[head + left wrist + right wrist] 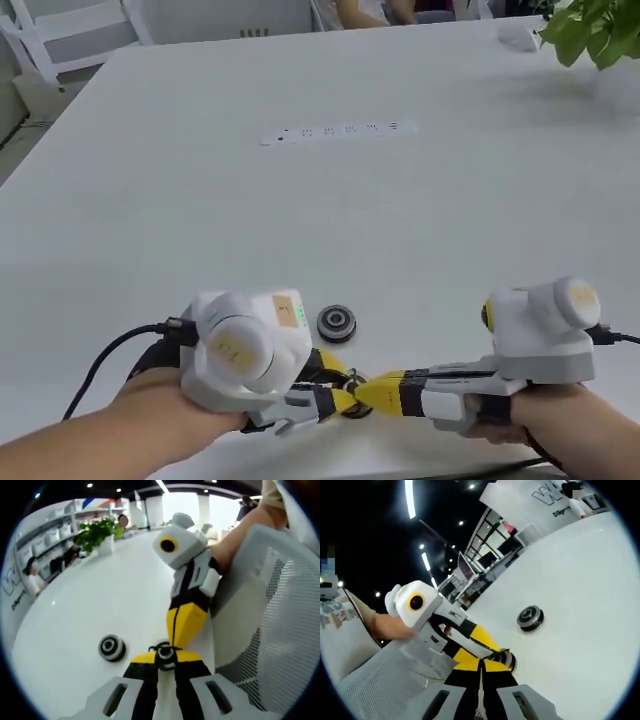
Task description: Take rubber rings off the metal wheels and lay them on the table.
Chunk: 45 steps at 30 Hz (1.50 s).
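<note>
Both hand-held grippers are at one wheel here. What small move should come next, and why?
Probably draw the right hand-held gripper back from the wheel to peel off the ring, with the left hand-held gripper holding firm. The left's jaws clamp the wheel, the right's look closed at its rim, and a second wheel lies apart on the table.

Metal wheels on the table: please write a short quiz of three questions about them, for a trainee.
1. True or false: the loose wheel touches the held wheel.
2. How many wheels does the head view show?
3. The left claw is: A open and empty, B shut on the held wheel, C shut on nothing.
Key: 1 false, they lie apart; 2 two; 3 B.
</note>
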{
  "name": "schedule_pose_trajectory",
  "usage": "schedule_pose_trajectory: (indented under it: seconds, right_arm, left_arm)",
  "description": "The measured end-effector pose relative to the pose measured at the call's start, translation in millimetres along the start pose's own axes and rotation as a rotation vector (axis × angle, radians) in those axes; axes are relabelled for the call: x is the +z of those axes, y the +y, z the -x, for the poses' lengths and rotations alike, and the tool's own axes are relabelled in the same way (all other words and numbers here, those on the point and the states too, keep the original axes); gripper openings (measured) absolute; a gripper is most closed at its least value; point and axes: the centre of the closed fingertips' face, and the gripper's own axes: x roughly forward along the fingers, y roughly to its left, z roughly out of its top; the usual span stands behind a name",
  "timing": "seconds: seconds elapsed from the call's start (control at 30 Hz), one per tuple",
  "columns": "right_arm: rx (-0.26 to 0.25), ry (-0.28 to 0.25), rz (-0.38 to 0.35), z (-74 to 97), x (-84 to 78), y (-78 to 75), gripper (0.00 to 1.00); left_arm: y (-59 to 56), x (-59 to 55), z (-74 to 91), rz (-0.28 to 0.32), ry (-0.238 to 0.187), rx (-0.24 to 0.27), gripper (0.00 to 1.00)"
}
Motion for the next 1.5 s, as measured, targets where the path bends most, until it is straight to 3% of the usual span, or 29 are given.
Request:
schedule_pose_trajectory:
  seconds: [0.1, 0.2, 0.3, 0.4, 0.47, 0.7, 0.83, 0.97, 1.1, 1.5]
  right_arm:
    - [0.031, -0.003, -0.022, 0.0, -0.1, 3.8, 0.00]
    - [0.032, -0.016, -0.034, 1.2, 1.4, 2.6, 0.00]
    - [-0.063, -0.027, -0.005, 4.2, 3.6, -13.4, 0.00]
    - [-0.077, -0.061, -0.019, 8.4, 8.4, -17.3, 0.00]
    - [-0.089, -0.052, -0.008, 7.4, 7.2, -18.2, 0.00]
    - [-0.100, -0.042, 0.006, 6.9, 6.4, -19.7, 0.00]
    - [-0.103, -0.043, 0.007, 7.4, 6.9, -20.3, 0.00]
    - [-0.103, -0.043, 0.009, 7.5, 7.1, -20.6, 0.00]
    - [-0.102, -0.044, 0.009, 7.6, 7.7, -20.1, 0.00]
    - [-0.097, -0.063, 0.002, 9.4, 12.2, -19.8, 0.00]
  left_arm:
    - [0.0, 0.0, 0.1, 0.001, -0.003, -0.002, 0.11]
    - [0.0, 0.1, 0.2, 0.005, -0.005, -0.003, 0.11]
    - [0.1, 0.1, 0.2, 0.009, -0.007, -0.003, 0.11]
    - [0.3, 0.3, 0.2, 0.018, -0.009, -0.004, 0.12]
    - [0.2, 0.4, 0.2, 0.021, -0.009, -0.004, 0.12]
    - [0.2, 0.9, -0.2, 0.020, -0.014, -0.009, 0.12]
    - [-0.8, 1.4, -0.4, -0.014, -0.012, -0.011, 0.13]
    - [0.4, 2.1, -0.5, 0.020, -0.014, -0.018, 0.14]
    - [2.0, 2.8, 1.3, 0.007, -0.013, -0.008, 0.17]
    - [2.8, 14.5, 19.3, 0.080, -0.060, -0.016, 0.27]
